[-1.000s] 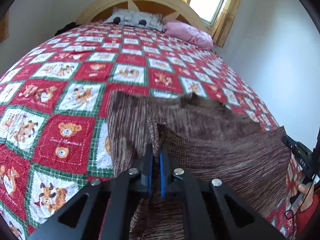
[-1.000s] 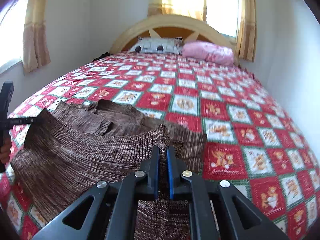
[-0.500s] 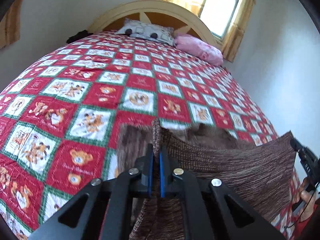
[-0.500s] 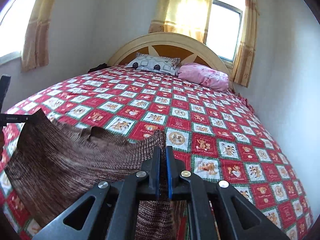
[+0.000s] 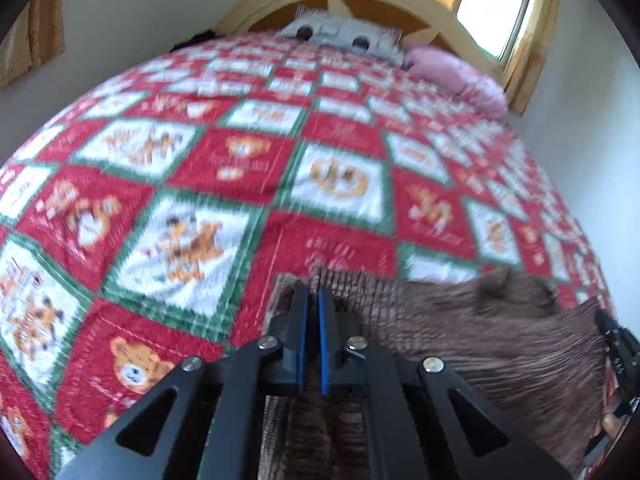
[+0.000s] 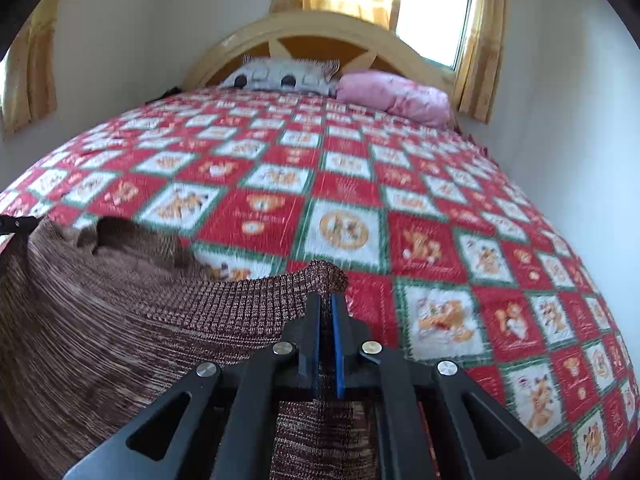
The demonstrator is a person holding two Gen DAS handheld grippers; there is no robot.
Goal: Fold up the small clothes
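Observation:
A brown knitted sweater (image 5: pixel 480 332) lies partly on the bed, its near edge held up between both grippers. My left gripper (image 5: pixel 313 300) is shut on its left corner. My right gripper (image 6: pixel 325 300) is shut on its right corner, and the knit (image 6: pixel 120 320) stretches away to the left of it. The right gripper's tip (image 5: pixel 616 344) shows at the right edge of the left wrist view. The left gripper's tip (image 6: pixel 12 224) shows at the left edge of the right wrist view. The far part of the sweater (image 6: pixel 132 240) is bunched on the quilt.
A red, white and green teddy-bear quilt (image 5: pixel 240 184) covers the bed (image 6: pixel 400 220). A grey pillow (image 6: pixel 280 76) and a pink pillow (image 6: pixel 396 96) lie at the wooden headboard (image 6: pixel 320 36). Walls stand close on both sides.
Both grippers have carried the held sweater edge forward and lower toward the quilt. The fold covers more of the far part of the sweater.

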